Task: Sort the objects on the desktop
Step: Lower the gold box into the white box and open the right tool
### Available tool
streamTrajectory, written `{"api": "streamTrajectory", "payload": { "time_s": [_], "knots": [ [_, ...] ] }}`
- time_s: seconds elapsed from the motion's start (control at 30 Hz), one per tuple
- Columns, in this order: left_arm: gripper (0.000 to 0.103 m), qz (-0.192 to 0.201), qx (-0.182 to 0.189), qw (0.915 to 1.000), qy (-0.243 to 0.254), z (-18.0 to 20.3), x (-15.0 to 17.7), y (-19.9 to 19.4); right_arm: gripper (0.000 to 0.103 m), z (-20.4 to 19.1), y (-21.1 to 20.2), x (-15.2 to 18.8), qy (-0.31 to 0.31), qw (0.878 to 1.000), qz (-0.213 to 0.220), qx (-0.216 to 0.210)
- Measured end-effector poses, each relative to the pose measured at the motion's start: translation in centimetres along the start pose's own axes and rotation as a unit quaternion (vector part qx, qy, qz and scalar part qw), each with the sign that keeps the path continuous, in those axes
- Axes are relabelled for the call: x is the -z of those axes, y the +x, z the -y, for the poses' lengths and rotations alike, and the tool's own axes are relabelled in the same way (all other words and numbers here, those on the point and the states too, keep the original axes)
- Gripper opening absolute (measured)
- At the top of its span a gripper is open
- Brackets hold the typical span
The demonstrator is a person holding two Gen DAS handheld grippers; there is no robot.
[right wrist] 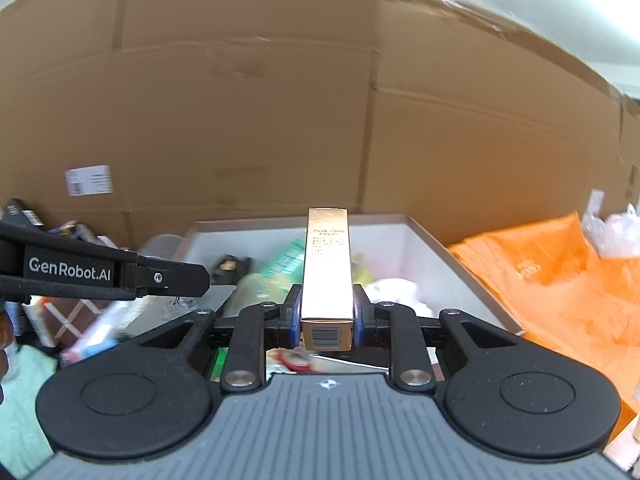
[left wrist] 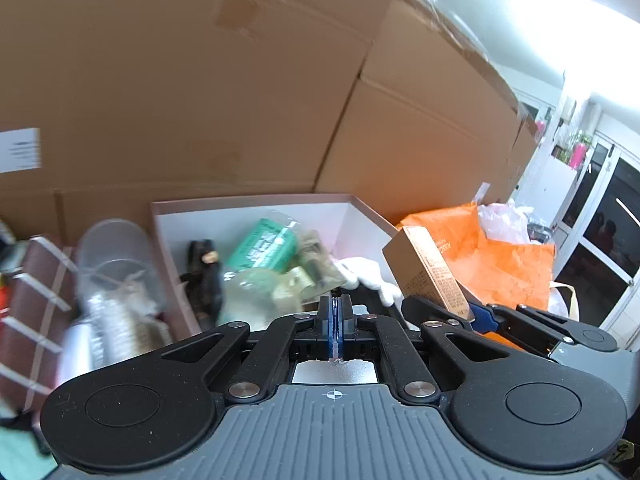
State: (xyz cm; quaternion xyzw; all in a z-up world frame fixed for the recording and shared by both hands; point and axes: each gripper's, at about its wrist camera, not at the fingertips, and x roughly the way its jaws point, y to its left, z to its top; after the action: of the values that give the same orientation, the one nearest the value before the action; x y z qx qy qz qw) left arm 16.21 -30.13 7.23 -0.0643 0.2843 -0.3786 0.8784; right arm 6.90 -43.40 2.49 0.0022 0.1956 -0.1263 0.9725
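My right gripper (right wrist: pixel 326 322) is shut on a slim gold carton (right wrist: pixel 326 276), which sticks out forward over the open white box (right wrist: pixel 436 252). In the left wrist view the same carton (left wrist: pixel 430 268) tilts up from the right gripper (left wrist: pixel 460 309) at the right. My left gripper (left wrist: pixel 335 305) is shut, pads together, with nothing between them; it shows as a black finger (right wrist: pixel 176 276) at the left of the right wrist view. Inside the white box (left wrist: pixel 256 201) lie a clear bag with a green packet (left wrist: pixel 264 252), a black item (left wrist: pixel 206 276) and a white soft thing (left wrist: pixel 362 276).
Tall cardboard cartons (left wrist: pixel 200 80) form a wall behind the box. An orange bag (right wrist: pixel 560 288) lies to its right. At its left stand a clear plastic cup (left wrist: pixel 116 252) and a brown box with white lattice (left wrist: pixel 36 308). A teal cloth (right wrist: pixel 20 400) lies at the bottom left.
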Motion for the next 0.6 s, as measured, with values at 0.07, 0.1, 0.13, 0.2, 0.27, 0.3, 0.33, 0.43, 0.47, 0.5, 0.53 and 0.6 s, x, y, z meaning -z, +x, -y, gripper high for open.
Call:
{"api": "streamTrajectory", "payload": {
  "time_s": [0.07, 0.1, 0.13, 0.2, 0.27, 0.3, 0.33, 0.43, 0.47, 0.5, 0.53, 0.6],
  "knots": [
    [0.000, -0.013, 0.003, 0.9999, -0.002, 0.4, -0.3, 2.0, 0.027, 1.1, 1.2, 0.2, 0.008, 1.000, -0.010, 0.007],
    [0.000, -0.019, 0.003, 0.9998, -0.003, 0.5, -0.4, 2.9, 0.027, 1.6, 1.8, 0.4, 0.011, 1.000, -0.016, 0.009],
    [0.000, -0.026, 0.004, 0.9996, -0.004, 0.6, -0.6, 3.9, 0.027, 2.1, 2.5, 0.5, 0.015, 1.000, -0.021, 0.011],
    [0.000, -0.036, 0.003, 0.9993, -0.008, 0.8, -0.7, 5.4, 0.027, 3.0, 3.7, 0.8, 0.022, 0.999, -0.031, 0.013],
    [0.000, -0.040, 0.001, 0.9992, -0.007, 1.0, -0.8, 6.6, 0.027, 3.6, 4.7, 1.1, 0.026, 0.999, -0.041, 0.013],
    [0.000, -0.043, 0.000, 0.9991, -0.006, 1.1, -0.8, 7.2, 0.027, 3.9, 5.2, 1.3, 0.028, 0.999, -0.045, 0.012],
    [0.000, -0.046, 0.000, 0.9990, -0.005, 1.1, -0.9, 7.7, 0.027, 4.2, 5.6, 1.4, 0.029, 0.998, -0.050, 0.011],
    [0.000, -0.054, 0.001, 0.9985, 0.001, 1.4, -1.0, 8.7, 0.027, 4.6, 6.4, 1.7, 0.031, 0.998, -0.059, 0.008],
    [0.000, -0.056, 0.000, 0.9984, 0.004, 1.5, -1.0, 9.1, 0.027, 4.7, 6.6, 1.8, 0.030, 0.998, -0.060, 0.006],
    [0.000, -0.056, -0.003, 0.9984, 0.005, 1.6, -1.0, 9.3, 0.027, 4.8, 6.7, 1.8, 0.030, 0.998, -0.062, 0.005],
    [0.000, -0.058, -0.004, 0.9983, 0.006, 1.7, -1.0, 9.6, 0.027, 4.9, 6.9, 1.8, 0.031, 0.998, -0.063, 0.004],
    [0.000, -0.061, -0.007, 0.9981, 0.003, 1.6, -1.0, 10.0, 0.028, 5.1, 7.2, 2.0, 0.031, 0.997, -0.065, 0.001]
  ]
}}
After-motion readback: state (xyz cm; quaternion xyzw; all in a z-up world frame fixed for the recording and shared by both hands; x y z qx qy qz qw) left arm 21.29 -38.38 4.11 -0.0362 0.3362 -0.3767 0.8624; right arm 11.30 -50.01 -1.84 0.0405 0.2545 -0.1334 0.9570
